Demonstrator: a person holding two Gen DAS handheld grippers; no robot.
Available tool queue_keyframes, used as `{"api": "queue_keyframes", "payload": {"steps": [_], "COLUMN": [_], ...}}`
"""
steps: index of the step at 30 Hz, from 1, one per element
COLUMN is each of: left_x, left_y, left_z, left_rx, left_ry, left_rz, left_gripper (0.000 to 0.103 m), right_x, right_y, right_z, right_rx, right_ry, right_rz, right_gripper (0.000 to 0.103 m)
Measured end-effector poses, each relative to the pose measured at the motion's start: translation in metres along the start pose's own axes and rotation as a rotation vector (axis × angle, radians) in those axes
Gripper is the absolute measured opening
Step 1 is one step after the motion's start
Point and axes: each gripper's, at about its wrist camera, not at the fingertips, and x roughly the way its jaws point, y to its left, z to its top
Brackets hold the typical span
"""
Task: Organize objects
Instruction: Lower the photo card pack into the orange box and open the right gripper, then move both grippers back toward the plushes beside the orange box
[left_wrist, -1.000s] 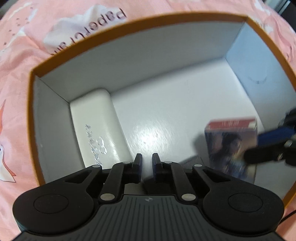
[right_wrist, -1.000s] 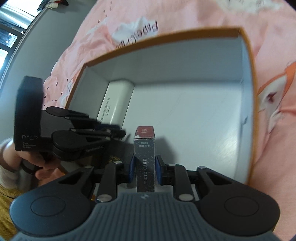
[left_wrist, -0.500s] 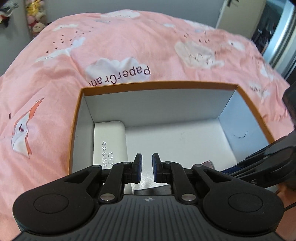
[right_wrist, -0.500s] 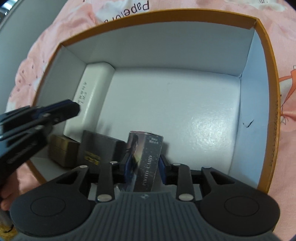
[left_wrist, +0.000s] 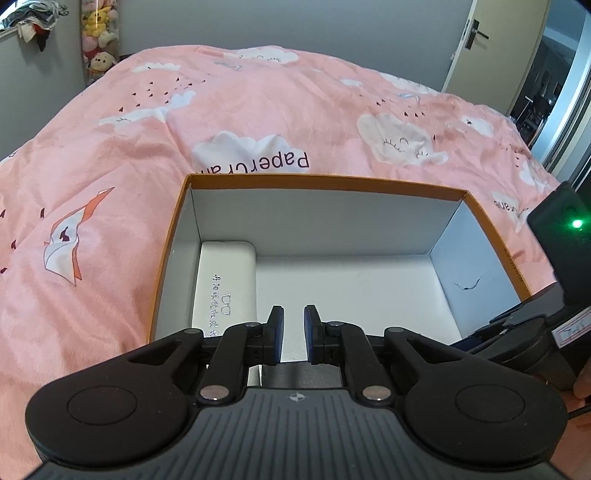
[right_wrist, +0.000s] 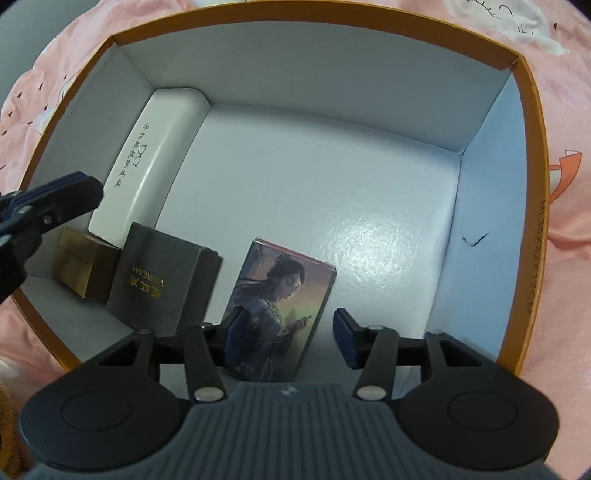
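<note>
Photo-card box (right_wrist: 279, 308) lies flat on the floor of the orange-rimmed carton (right_wrist: 533, 192), portrait side up, right between the spread fingers of my right tongs (right_wrist: 290, 334). Right tongs are released: left pad sits at or just over the box's left edge, right pad stands clear of its right edge w/ a visible gap. I can't tell if the left pad actually touches. Box's long axis runs roughly away from me, leaning a bit to the right at the far end, so it's nearly in line w/ the tong fingers.

To its left, inside the same carton: dark grey box w/ gold lettering (right_wrist: 162, 284), just beside the card box, then a small gold box (right_wrist: 83, 267) in the near-left corner, and a long white case (right_wrist: 147, 164) along the left wall. Far half and right side of the carton floor are bare.

Left tongs (left_wrist: 293, 332) hover above the near rim over the carton's left half, pads close together w/ a narrow gap, gripping nothing. From the right view their tip (right_wrist: 61, 194) shows over the near end of the white case.

My read: the right side is much nearer the card box, so any nudge to square it against the grey box falls to the right tongs. Carton sits on a pink bedspread (left_wrist: 258, 110), so it may shift if pushed hard.
</note>
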Motion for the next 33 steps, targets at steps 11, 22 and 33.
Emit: {"api": "queue_keyframes", "payload": {"steps": [11, 22, 33], "left_x": [-0.017, -0.049, -0.098], "left_y": [-0.003, -0.012, -0.029], "left_z": [-0.007, -0.017, -0.039], "left_rx": [0.010, 0.042, 0.106], "left_ry": [-0.049, -0.143, -0.227], "left_rz": [-0.023, -0.017, -0.037], "left_gripper": [0.015, 0.017, 0.027], "right_x": [0.003, -0.042, -0.114], "right_y": [0.016, 0.018, 0.045], "right_z": [-0.003, -0.022, -0.104], "right_rx": [-0.070, -0.073, -0.095], "right_ry": [0.007, -0.186, -0.622], "right_rz": [0.047, -0.021, -0.022], "right_gripper": [0.031, 0.032, 0.055]}}
